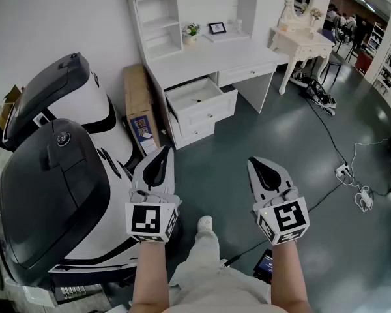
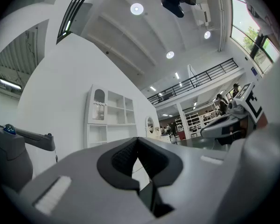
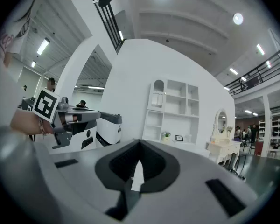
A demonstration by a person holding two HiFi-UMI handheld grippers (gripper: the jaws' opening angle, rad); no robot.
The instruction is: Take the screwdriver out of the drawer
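The white desk (image 1: 208, 56) stands across the grey floor, and its top drawer (image 1: 206, 113) is pulled open. I cannot make out a screwdriver in the drawer from here; only a tiny dark speck shows. My left gripper (image 1: 165, 150) and right gripper (image 1: 253, 162) are held side by side well short of the desk, pointing toward it. Both are shut with nothing between the jaws. In the left gripper view the left gripper (image 2: 137, 139) has its tips touching. The right gripper (image 3: 140, 143) looks the same in its own view, which shows the desk's shelf unit (image 3: 171, 107) far ahead.
Two large white-and-black machines (image 1: 52, 194) crowd the left side. A cardboard box (image 1: 140, 106) leans beside the desk. A white vanity table (image 1: 301, 41) stands at the right, with cables and a power strip (image 1: 363, 197) on the floor. My leg and shoe (image 1: 205, 224) show below.
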